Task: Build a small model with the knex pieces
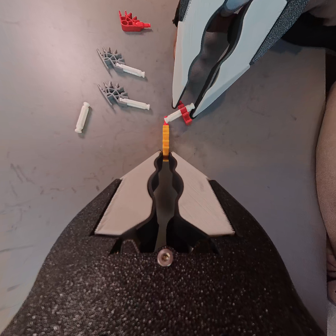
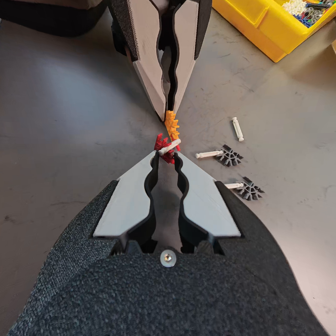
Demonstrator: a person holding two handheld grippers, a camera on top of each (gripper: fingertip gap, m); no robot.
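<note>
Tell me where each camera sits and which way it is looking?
Left wrist view: sits on the left tool, looking forward along its fingers over the grey table; its fingers pinch a yellow connector, and the right tool comes in from the top.
Right wrist view: sits on the right tool, facing the opposite way; its fingers hold a red connector with a white rod, and a yellow bin lies beyond.
Both show both tools, the loose white rod and two grey connectors.

Yellow bin [image 2: 269, 31] cut off, contents blurry.
</note>
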